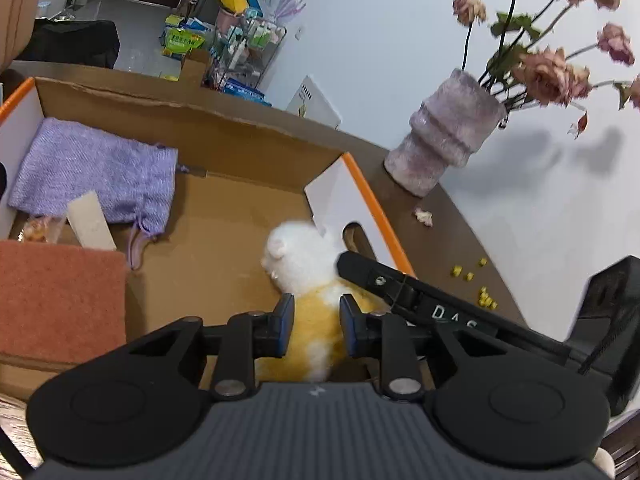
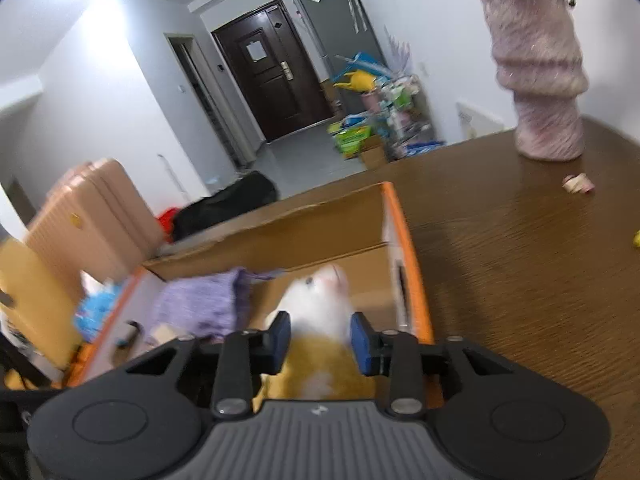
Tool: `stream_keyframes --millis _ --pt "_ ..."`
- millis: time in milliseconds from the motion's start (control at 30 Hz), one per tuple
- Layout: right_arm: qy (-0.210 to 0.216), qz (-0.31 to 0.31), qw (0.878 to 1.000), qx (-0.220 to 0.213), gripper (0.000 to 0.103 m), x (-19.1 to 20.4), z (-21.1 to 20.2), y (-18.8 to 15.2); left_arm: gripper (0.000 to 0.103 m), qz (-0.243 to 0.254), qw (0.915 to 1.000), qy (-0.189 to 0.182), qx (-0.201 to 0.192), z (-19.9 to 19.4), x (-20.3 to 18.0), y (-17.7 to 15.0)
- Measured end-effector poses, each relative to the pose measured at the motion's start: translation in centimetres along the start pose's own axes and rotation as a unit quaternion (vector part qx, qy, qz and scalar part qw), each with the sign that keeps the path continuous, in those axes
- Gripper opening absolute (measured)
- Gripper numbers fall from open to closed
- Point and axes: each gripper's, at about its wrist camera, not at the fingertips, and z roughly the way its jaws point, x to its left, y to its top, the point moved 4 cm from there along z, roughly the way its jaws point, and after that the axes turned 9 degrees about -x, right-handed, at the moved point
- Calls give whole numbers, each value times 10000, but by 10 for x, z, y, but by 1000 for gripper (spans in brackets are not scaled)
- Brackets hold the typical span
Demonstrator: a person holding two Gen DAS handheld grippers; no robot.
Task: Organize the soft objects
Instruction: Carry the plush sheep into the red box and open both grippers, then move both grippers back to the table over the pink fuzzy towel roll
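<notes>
Toy: plush toy (image 1: 316, 320), white and yellow, hung low over the right end of the cardboard box (image 1: 248, 136).
Left gripper (image 1: 316, 326): blue pads pinched the yellow body.
Right gripper (image 2: 320, 340): pads pressed its flanks too.
Inside already: purple pouch (image 1: 96, 176), orange cloth (image 1: 60, 300) at left.
Advice: lower to the bare floor by the handle-hole wall, release both together.
Risk: snagging the orange rim.

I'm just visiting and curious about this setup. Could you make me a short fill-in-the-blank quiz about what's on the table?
1. The plush toy is white and ____.
2. The purple pouch lies inside the cardboard ____.
3. The dried flowers stand in a fuzzy ____.
4. Both pairs of fingers hold the same ____.

Missing words: yellow; box; vase; plush toy
</notes>
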Motion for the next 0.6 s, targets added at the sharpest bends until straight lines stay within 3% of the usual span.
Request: stream_keyframes --millis 200,367,433,467,500,533,600 --pt "-227 -450 9984 -242 28 3 -26 6 26 290 9989 340 -127 -20 -4 1" --pt "-77 -674 9964 -509 28 13 -74 38 42 955 9896 863 -638 -84 -13 21" --pt "54 -912 9941 -584 31 21 -97 47 55 1204 9822 1143 -875 -116 -15 26" --pt "171 -1058 9923 -613 43 25 -109 52 62 1301 9773 1305 -1043 -134 -14 27" --pt "269 -1189 9903 -660 57 30 -123 55 77 1356 9728 1448 -1197 -148 -14 28" --pt "306 -1299 9884 -727 64 34 -136 57 84 1424 9657 1636 -1428 -167 -13 27" --pt "236 -1465 9839 -992 83 40 -164 58 89 1584 9538 1872 -1738 -197 -11 22"
